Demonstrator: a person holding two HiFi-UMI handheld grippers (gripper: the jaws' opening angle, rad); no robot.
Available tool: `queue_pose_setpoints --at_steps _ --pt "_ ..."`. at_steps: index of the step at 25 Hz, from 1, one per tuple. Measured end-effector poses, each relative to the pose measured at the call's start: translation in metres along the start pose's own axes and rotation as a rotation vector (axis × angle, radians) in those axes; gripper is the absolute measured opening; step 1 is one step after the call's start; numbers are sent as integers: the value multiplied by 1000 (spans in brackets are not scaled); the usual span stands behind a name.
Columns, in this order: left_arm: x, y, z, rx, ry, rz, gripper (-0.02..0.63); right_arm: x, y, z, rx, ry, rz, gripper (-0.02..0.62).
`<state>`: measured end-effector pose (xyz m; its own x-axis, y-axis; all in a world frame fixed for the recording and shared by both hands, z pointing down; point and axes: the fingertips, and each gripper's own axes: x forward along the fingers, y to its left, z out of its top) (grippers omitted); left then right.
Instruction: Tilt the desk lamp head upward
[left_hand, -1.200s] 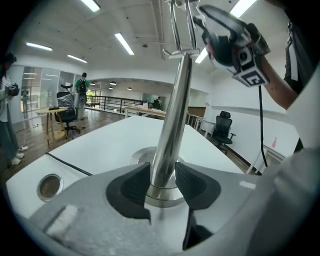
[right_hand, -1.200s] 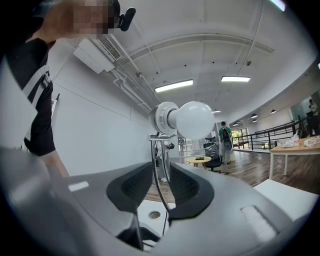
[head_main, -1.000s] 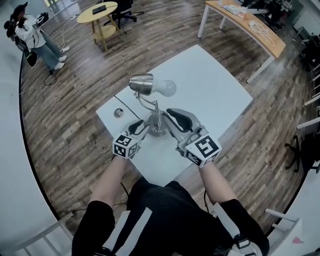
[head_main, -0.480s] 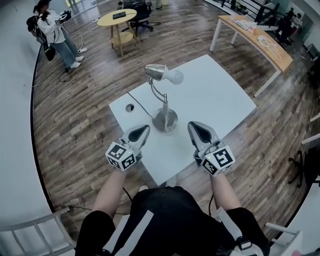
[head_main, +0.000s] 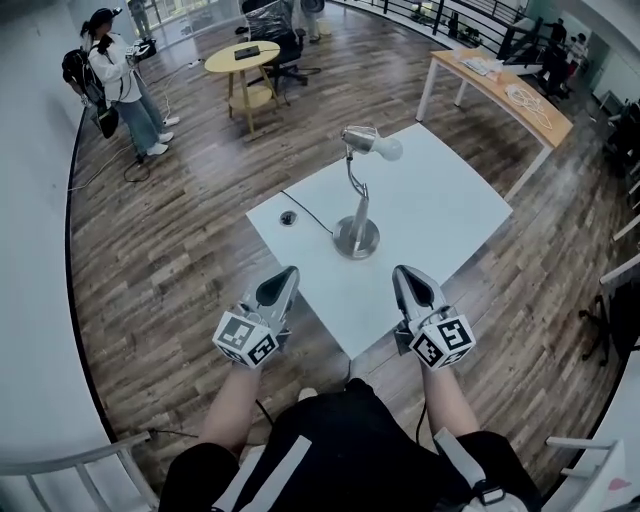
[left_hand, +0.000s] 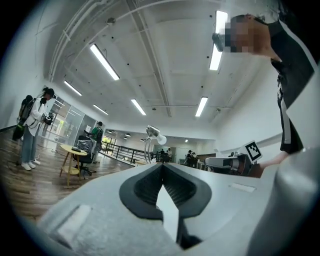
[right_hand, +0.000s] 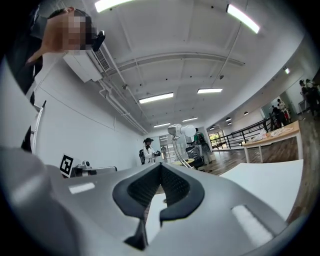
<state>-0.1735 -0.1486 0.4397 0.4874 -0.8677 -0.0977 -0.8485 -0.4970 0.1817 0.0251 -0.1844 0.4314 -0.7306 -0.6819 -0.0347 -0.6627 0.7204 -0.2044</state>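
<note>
- Both grippers have drawn back from the lamp's base toward the person. The left gripper and right gripper now hover by the near edge of the white surface.
- Jaws on each are closed together, with nothing between them.
- The desk lamp stands upright mid-surface, well apart from both grippers, on its round base.
- The lamp head tops the curved neck, with the bare bulb pointing right. It seems roughly level, though it is small here.
- A black cable runs left from the base.
- Beyond, 1 person stands near a round yellow table.
</note>
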Motion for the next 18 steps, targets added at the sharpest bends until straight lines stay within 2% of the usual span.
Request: queue_pose_setpoints --at_steps 7,12,18 --pt "-65 3 7 -37 15 3 0 -38 54 -8 1 -21 -68 5" --pt "-68 -6 7 -9 10 -10 0 -57 46 -7 -6 -23 -96 5" --pt "-56 -27 -3 -38 -6 -12 0 -82 24 -7 -25 -15 -98 3"
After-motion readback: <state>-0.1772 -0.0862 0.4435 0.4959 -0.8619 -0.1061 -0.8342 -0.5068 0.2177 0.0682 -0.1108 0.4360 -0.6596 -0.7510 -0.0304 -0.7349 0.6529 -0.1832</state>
